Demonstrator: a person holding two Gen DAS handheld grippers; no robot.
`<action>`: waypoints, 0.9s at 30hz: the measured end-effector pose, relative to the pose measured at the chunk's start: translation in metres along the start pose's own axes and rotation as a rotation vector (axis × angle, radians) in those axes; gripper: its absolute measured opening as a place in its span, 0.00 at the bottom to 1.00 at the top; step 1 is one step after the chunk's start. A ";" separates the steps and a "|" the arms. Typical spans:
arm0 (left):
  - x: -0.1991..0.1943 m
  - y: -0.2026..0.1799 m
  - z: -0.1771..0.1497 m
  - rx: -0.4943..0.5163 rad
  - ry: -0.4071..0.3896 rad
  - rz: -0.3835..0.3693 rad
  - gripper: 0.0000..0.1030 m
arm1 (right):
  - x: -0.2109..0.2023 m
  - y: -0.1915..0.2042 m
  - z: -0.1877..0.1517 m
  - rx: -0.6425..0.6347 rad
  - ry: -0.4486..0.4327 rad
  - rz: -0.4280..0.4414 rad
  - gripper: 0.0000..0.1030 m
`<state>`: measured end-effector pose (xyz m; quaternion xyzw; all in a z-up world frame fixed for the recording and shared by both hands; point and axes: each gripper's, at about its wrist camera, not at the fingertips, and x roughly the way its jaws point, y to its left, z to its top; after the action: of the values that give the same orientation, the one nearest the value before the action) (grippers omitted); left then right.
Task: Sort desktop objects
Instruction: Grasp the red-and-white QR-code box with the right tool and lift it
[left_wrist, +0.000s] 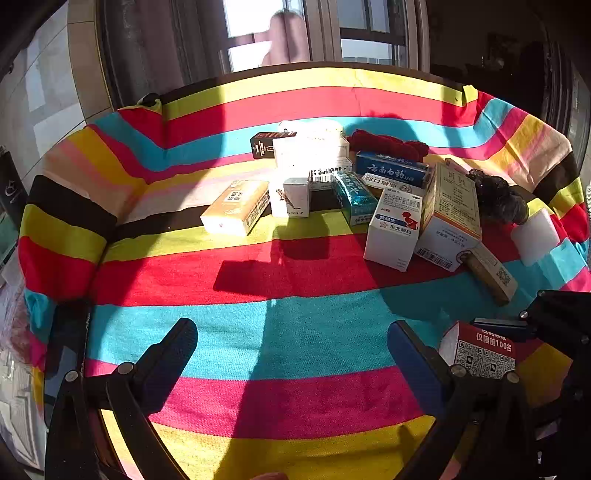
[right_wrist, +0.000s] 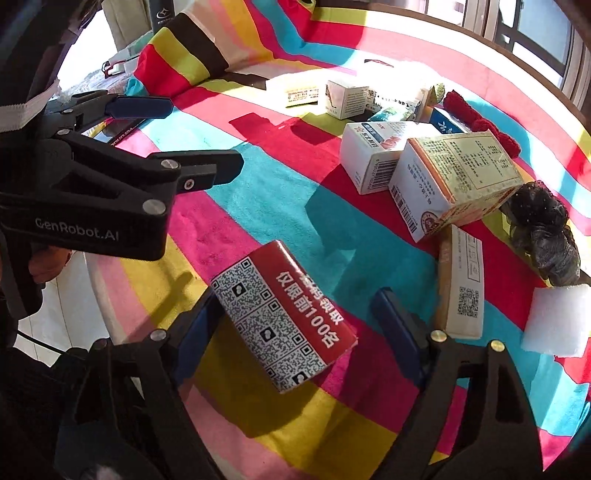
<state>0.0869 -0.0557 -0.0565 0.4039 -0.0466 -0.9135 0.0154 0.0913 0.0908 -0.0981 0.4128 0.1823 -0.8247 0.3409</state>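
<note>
The red-and-white cardboard box with QR codes (right_wrist: 284, 321) lies between the two fingers of the right claw (right_wrist: 295, 325), over the yellow and pink stripes at the near edge of the surface. The right claw's fingers stand wide apart, released; its left blue pad (right_wrist: 199, 332) is touching or just beside the box's end, while the right pad is clear of it. Whether the box rests flat on the cloth I cannot tell. In the left wrist view the same box (left_wrist: 480, 350) shows at the lower right, beside the right claw's black frame.

The left claw (left_wrist: 291, 347) hangs over the turquoise stripe with its fingers spread and nothing between them.

The rainbow-striped cloth (left_wrist: 258, 332) covers the surface. Farther back sits a cluster of cartons: a white medicine box with a red-and-blue figure (left_wrist: 393, 229), a large white-and-orange carton with printed text (left_wrist: 450, 214) leaning just beside it, a long beige box with a QR code (left_wrist: 487, 273) lying at that carton's foot, a blue box with white script (left_wrist: 389, 168), a teal foil box (left_wrist: 352, 197), a small white cube box (left_wrist: 291, 197) and a pale yellow flat box (left_wrist: 236, 210). A white foam block (left_wrist: 535, 236) and a black frilly hair tie (left_wrist: 495, 195) lie at the right.
</note>
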 end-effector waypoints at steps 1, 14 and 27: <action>0.002 -0.004 0.000 0.008 0.004 -0.005 1.00 | -0.002 -0.002 -0.003 0.023 0.001 -0.021 0.44; 0.038 -0.119 0.021 0.059 0.086 -0.215 1.00 | -0.054 -0.072 -0.069 0.312 0.008 -0.319 0.43; 0.060 -0.154 0.050 -0.211 0.097 -0.126 1.00 | -0.069 -0.091 -0.092 0.393 -0.025 -0.315 0.44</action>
<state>0.0105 0.0973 -0.0824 0.4457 0.0761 -0.8919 0.0029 0.1068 0.2367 -0.0955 0.4275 0.0762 -0.8923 0.1236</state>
